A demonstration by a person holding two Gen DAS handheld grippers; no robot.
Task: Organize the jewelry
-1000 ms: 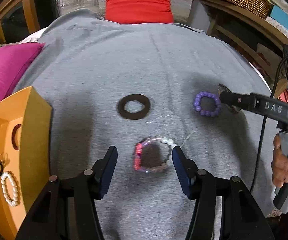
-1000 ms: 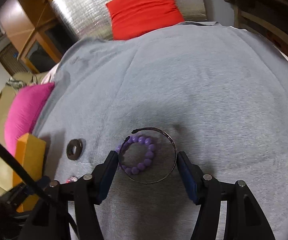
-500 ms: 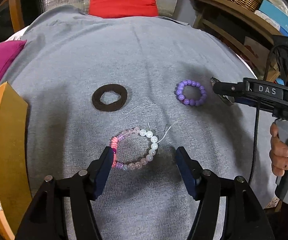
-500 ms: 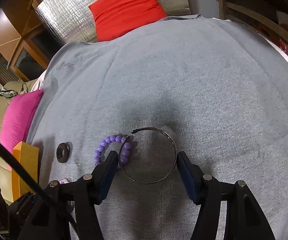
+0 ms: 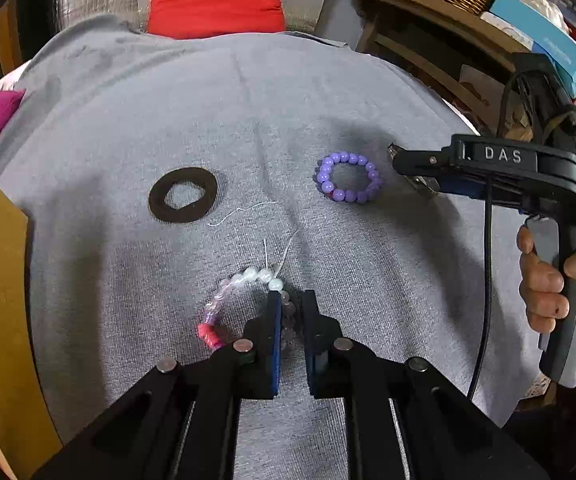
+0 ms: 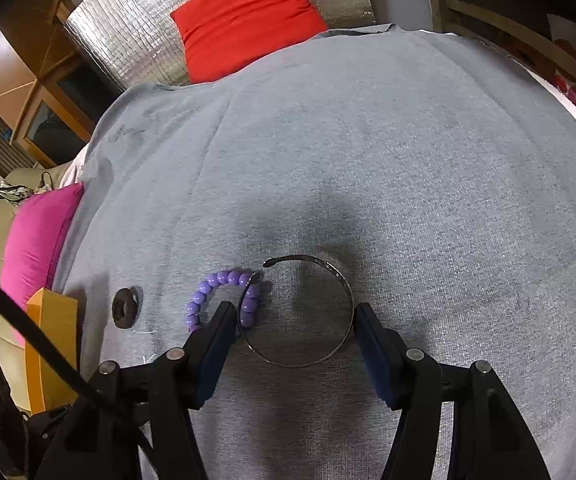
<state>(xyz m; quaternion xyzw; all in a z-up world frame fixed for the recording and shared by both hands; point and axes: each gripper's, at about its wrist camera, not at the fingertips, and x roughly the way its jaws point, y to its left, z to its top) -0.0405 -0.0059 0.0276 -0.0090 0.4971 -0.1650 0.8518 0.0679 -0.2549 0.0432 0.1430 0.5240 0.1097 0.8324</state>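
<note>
Reading "DAS", white lettering on right claw [image 5: 397, 160] housing

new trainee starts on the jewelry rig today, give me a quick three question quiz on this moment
1. True or false: the left gripper is shut on the pink and white mixed-bead bracelet.
2. What sits between the right gripper's fingers? A) the thin silver metal open bangle B) the dark brown flat felt ring C) a gold chain
3. Fill in: the purple round-bead bracelet lies on the grey ____.

Key
1. True. The pads press on the bracelet's beads on its right side.
2. A. The bangle spans the gap between the two pads, resting on the cloth, and overlaps the purple bracelet.
3. Cloth.
</note>
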